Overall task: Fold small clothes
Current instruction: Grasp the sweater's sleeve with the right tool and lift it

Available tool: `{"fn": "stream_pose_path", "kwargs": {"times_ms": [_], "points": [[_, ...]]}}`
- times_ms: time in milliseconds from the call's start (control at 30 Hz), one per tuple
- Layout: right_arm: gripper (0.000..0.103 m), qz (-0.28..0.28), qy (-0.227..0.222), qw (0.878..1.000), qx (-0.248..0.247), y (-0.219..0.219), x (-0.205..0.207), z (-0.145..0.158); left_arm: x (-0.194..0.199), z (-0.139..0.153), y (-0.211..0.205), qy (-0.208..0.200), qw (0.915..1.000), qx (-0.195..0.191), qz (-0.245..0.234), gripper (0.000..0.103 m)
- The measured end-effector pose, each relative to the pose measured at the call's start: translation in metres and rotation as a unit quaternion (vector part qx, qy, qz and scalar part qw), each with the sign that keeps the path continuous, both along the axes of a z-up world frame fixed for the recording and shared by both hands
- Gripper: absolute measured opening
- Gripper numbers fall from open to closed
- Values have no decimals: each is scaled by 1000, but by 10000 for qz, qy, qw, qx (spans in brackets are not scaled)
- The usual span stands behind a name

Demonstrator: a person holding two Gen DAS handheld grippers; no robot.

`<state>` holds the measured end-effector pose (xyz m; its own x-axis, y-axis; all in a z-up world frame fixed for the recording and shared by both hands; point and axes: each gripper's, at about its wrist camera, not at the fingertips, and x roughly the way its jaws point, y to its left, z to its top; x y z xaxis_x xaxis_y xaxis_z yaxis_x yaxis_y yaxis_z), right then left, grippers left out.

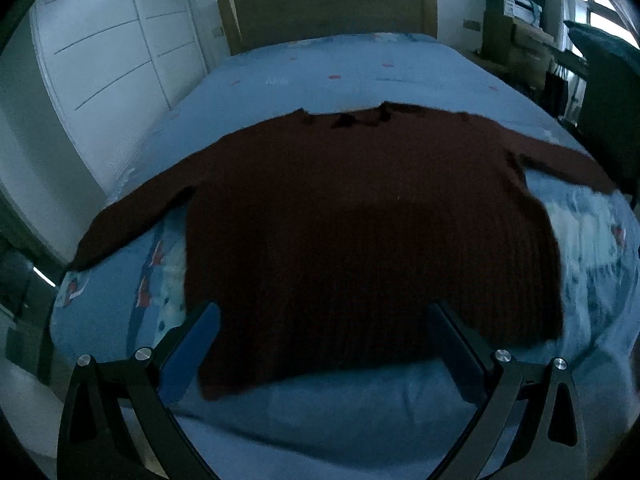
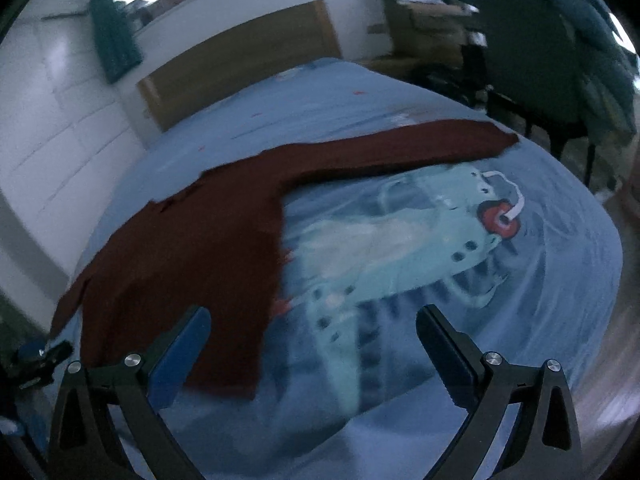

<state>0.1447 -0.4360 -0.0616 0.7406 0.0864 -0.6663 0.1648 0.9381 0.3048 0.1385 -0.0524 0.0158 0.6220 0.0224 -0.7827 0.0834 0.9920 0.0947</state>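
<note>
Both claws wide, L claw (image 1: 324, 312), R claw (image 2: 314, 316), maroon sweater (image 1: 360, 232) flat on bed (image 1: 340, 68)

I see the sweater (image 1: 360, 220) lying flat on the bed (image 1: 340, 68), with the neck toward the headboard (image 1: 328, 12) and the hem toward me. Its two sleeves spread out to left and right. My left gripper (image 1: 324, 336) hangs above the hem, fingers apart. My right gripper (image 2: 312, 340) is over the bed cover, right of the sweater body. A wardrobe (image 1: 100, 52) stands left of the bed, a chair (image 2: 540, 60) right.
</note>
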Motion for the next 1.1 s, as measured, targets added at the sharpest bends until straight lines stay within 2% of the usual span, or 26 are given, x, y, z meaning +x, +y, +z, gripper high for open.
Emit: {"fn": "stream_pose_path", "kwargs": {"times_ms": [100, 200, 400, 533, 633, 700, 833, 1100], "points": [[103, -235, -10, 9996, 160, -30, 22, -5, 17, 4, -4, 7, 9999, -108, 30, 102], [103, -424, -1, 9985, 358, -58, 47, -12, 30, 5, -6, 2, 9999, -57, 89, 102], [103, -696, 98, 9953, 659, -105, 100, -29, 52, -5, -6, 191, 9996, -66, 211, 102], [102, -954, 117, 9894, 1087, -141, 134, -47, 65, -14, -10, 319, 9992, -85, 220, 102], [96, -1154, 156, 9829, 1423, -164, 156, -62, 72, -18, -15, 369, 9992, -8, 158, 102], [90, -1274, 199, 9795, 1545, -177, 167, -71, 76, -20, -18, 361, 9993, 52, 119, 102], [89, -1519, 249, 9723, 1762, -205, 186, -88, 85, -24, -20, 332, 9993, 85, 136, 102], [89, -1662, -80, 9659, 1982, -234, 213, -93, 104, -35, -20, 363, 9990, 131, 224, 102]]}}
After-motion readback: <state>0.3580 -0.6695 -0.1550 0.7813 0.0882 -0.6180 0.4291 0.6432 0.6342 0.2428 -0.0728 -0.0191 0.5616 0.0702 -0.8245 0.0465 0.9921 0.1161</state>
